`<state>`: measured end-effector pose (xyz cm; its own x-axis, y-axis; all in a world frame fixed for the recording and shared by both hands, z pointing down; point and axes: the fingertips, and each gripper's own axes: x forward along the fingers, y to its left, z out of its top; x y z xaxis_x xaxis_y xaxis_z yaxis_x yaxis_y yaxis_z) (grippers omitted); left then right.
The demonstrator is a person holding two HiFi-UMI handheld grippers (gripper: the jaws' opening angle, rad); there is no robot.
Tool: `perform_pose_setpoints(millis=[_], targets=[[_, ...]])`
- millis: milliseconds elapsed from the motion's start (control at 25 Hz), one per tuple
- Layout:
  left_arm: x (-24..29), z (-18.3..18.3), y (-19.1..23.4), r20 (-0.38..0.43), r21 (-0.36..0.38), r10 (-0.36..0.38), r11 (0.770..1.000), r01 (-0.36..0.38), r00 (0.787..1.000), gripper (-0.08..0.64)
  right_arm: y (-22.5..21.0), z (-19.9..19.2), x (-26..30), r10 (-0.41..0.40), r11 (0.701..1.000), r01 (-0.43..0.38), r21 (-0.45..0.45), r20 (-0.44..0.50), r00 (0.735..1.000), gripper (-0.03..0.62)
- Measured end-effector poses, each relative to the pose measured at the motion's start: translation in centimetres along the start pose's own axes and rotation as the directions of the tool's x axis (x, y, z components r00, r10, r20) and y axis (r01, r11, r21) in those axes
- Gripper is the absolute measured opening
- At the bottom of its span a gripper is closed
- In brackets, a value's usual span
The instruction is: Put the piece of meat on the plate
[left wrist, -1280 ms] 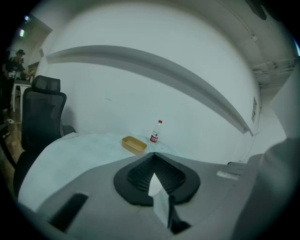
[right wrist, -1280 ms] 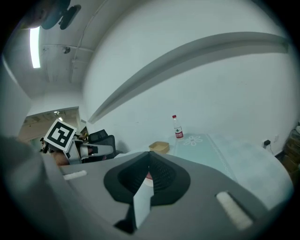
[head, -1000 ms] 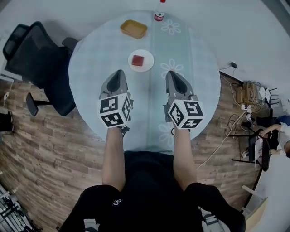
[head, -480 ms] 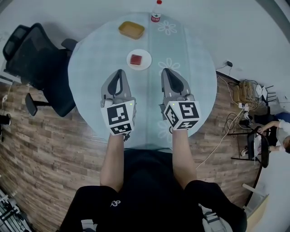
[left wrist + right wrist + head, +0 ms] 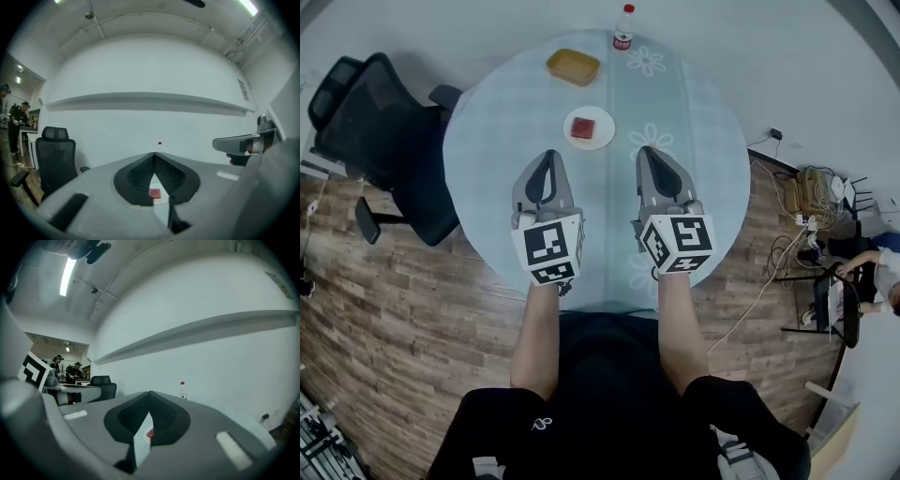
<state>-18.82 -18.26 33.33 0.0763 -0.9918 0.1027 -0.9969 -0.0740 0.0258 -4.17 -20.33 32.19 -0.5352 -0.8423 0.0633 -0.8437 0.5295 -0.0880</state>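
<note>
The piece of meat (image 5: 581,128) rests on the plate (image 5: 605,132), upper centre of frame, beyond both tips. The left tongs (image 5: 548,155) (closed, empty) lie nearer than the right tongs (image 5: 646,152), likewise closed and empty.

Empty right gripper (image 5: 150,393), jaws together, bottle (image 5: 183,390) beyond, office chair (image 5: 104,383) at left

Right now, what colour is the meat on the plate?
The meat is red, on a white plate. The head view shows it best.
</note>
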Motion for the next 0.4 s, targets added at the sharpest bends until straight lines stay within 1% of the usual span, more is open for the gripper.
perform_pose_setpoints(millis=[200,400], targets=[[0.3,-0.1,-0.1,-0.006,0.000,0.004,1.000,-0.004,1.000,-0.005,-0.5,0.1,0.2,0.000,1.000,0.000,0.006,0.001,1.000,0.006],[0.4,-1.0,-0.7,-0.009,-0.033,-0.013,0.999,0.013,1.000,-0.005,-1.3,-0.4,0.1,-0.014,1.000,0.014,0.011,-0.007,1.000,0.006]])
